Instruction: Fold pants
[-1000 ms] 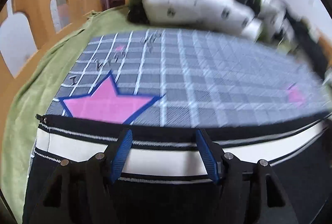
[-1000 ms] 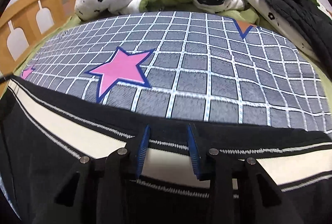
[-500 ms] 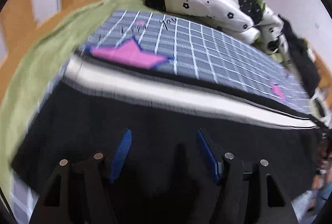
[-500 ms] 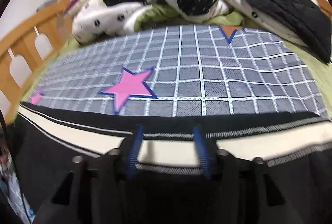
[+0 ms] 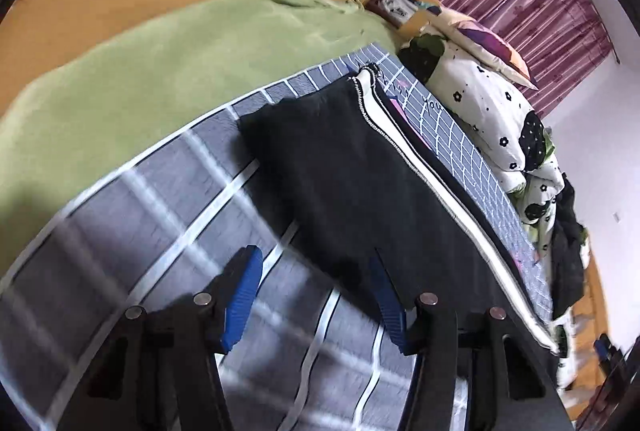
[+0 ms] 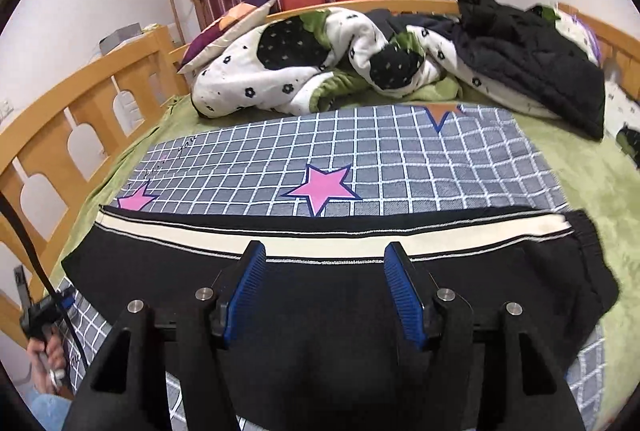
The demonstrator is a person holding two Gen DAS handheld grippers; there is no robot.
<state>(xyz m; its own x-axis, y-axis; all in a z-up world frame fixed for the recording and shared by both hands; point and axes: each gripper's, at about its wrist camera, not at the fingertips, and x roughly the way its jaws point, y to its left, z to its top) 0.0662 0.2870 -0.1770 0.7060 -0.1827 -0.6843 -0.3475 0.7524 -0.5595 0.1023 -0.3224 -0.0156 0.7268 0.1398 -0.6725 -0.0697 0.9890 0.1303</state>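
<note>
Black pants [image 6: 360, 311] with a cream side stripe [image 6: 320, 237] lie folded flat on a grey checked cloth [image 6: 360, 151] with pink stars. My right gripper [image 6: 324, 265] hovers above the middle of the pants, open, with nothing between its blue fingers [image 6: 246, 281]. My left gripper [image 5: 316, 283] is rolled over at the left end of the pants [image 5: 352, 171], low over the checked cloth [image 5: 160, 223]. Its jaws are closing. Only the pants' near corner reaches its right finger [image 5: 386, 305], and nothing is pinched.
A green blanket [image 5: 140, 63] covers the bed inside a wooden rail [image 6: 80, 99]. A rumpled white flowered duvet [image 6: 304, 71], a pillow [image 6: 228, 27] and a black jacket [image 6: 532, 59] are heaped at the far end. A person's hand [image 6: 46, 355] holds a handle at the lower left.
The right gripper opened off the cream stripe and rose well above the pants. The left gripper left the stripe, swung to the pants' left end and rolled sideways.
</note>
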